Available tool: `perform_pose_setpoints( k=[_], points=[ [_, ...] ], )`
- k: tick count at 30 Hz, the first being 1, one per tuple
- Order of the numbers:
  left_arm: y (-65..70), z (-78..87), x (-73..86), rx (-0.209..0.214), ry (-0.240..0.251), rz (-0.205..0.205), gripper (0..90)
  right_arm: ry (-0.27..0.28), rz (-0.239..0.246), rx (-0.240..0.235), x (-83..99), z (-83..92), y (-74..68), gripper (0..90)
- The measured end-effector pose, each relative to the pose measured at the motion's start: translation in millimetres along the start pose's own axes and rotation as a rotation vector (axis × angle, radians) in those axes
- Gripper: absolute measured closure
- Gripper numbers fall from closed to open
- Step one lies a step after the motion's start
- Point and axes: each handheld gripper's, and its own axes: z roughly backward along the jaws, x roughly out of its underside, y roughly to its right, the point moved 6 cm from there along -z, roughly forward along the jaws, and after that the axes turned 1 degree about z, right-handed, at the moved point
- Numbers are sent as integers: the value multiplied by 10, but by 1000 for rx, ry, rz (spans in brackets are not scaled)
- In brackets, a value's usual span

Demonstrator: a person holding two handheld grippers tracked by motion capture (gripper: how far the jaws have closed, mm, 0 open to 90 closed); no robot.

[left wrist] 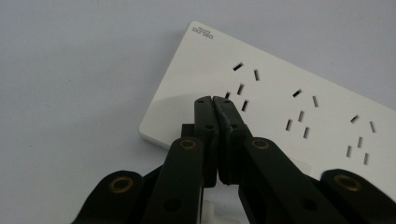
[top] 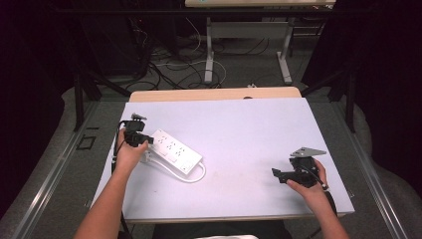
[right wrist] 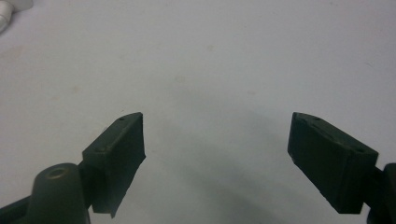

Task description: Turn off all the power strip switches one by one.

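Evidently the left gripper point(left wrist: 213, 100), jaws clenched empty, hovers over the power strip point(left wrist: 280, 112); the right gripper point(right wrist: 217, 163) waits released. Next likely calls for pressing or steadying.

Dim room, cables point(top: 169, 67) across floor, perhaps carpet.

The power strip point(left wrist: 280, 107) runs off the left gripper view's right edge; its logo is unreadable.
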Motion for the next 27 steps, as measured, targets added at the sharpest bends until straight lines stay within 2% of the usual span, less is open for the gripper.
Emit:
perform_pose_setpoints(
  k=[3, 4, 6, 13, 15, 19, 27],
  points=[
    [-14, -19, 3, -2, -2, 0, 895, 0, 0, -4, 1, -4, -4, 186],
    [-19, -9, 8, 5, -25, -9, 895, 0, 0, -4, 1, -4, -4, 186],
    [-17, -19, 10, 3, -28, -5, 894, 1, 2, -4, 0, -5, -4, 186],
    [-36, -65, 16, -9, -14, 0, 888, 0, 1, -3, 1, -6, -4, 187],
    [-42, -54, 19, 1, -27, -1, 887, 0, 1, -3, 1, -7, -4, 187],
    [-37, -67, 16, -6, -12, -2, 892, 0, 2, -4, 3, -9, -3, 187],
    [-43, -55, 20, 7, -25, -6, 899, 0, 4, -3, 1, -7, -5, 187]
  ],
)
